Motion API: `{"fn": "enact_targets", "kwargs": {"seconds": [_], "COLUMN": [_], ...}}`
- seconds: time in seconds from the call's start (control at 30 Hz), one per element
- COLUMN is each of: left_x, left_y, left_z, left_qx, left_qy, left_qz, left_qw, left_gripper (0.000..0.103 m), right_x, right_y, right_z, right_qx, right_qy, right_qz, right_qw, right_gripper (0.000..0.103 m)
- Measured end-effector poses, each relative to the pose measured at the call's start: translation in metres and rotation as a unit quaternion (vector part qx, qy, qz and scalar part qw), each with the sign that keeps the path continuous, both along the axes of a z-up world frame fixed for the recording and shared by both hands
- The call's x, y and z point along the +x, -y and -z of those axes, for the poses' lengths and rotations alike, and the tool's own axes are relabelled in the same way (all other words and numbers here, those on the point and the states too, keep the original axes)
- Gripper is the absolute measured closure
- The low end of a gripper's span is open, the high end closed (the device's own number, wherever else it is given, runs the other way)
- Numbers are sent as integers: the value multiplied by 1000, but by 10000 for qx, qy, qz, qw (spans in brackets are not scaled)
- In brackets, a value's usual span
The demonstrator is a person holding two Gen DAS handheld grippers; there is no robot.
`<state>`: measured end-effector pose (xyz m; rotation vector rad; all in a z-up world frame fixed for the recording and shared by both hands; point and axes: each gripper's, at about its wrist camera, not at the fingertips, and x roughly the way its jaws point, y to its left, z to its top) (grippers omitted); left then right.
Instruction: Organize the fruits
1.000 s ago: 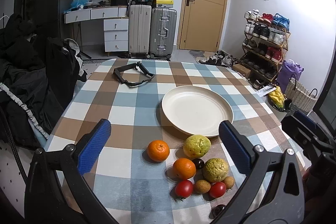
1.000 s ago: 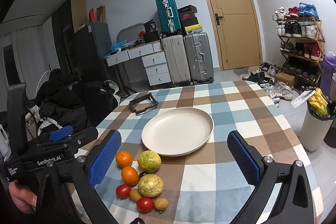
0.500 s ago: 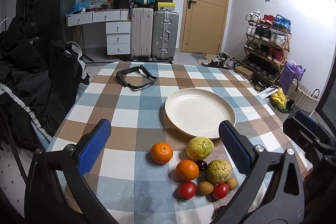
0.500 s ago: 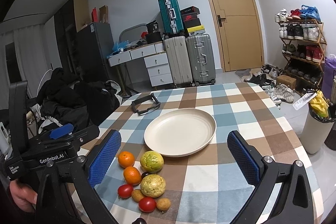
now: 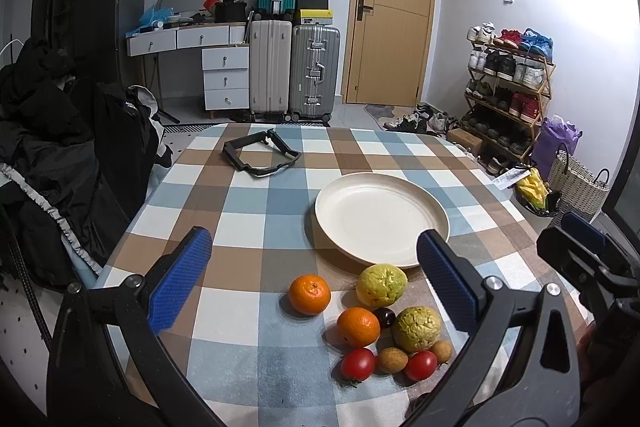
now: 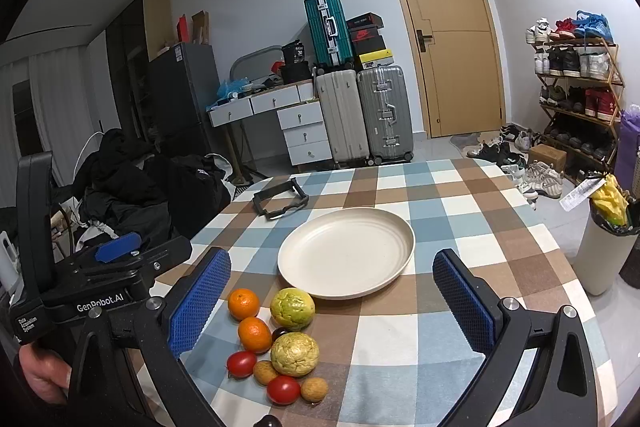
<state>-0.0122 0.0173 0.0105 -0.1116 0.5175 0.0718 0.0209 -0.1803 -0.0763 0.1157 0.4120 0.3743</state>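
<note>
A cream plate [image 5: 382,217] [image 6: 346,253] lies bare on the checked tablecloth. In front of it sits a cluster of fruit: two oranges [image 5: 310,294] [image 6: 243,303], two bumpy yellow-green fruits [image 5: 381,285] [image 6: 292,308], two red tomatoes [image 5: 357,363] [image 6: 241,363], small brown fruits [image 5: 393,359] [image 6: 314,389] and a dark cherry [image 5: 385,317]. My left gripper [image 5: 316,283] hovers open above the near table edge, over the fruit. My right gripper [image 6: 334,301] is open too, held above the fruit and the plate's near rim. Neither holds anything.
A black plastic frame [image 5: 260,155] [image 6: 280,203] lies at the table's far left. Dark coats [image 5: 52,155] pile on a chair to the left. A bin [image 6: 604,247] stands off the table's right edge. Suitcases, drawers and a shoe rack line the back of the room.
Both views have tilted up and drawn back slightly, so the fruit and plate sit a little lower in frame. Nothing on the table has moved, and both grippers stay open.
</note>
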Motion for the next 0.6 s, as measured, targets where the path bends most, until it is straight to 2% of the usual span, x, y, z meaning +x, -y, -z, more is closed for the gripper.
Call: {"fn": "enact_targets", "kwargs": {"seconds": [0.6], "left_x": [-2], "left_y": [1], "left_z": [1], "left_qx": [0], "left_qy": [1], "left_qz": [11], "left_qw": [10000], "left_gripper": [1], "right_x": [0], "right_y": [1], "right_z": [1], "right_qx": [-7], "right_qy": [18], "right_qz": [-28], "right_qw": [10000], "right_gripper": [0]}}
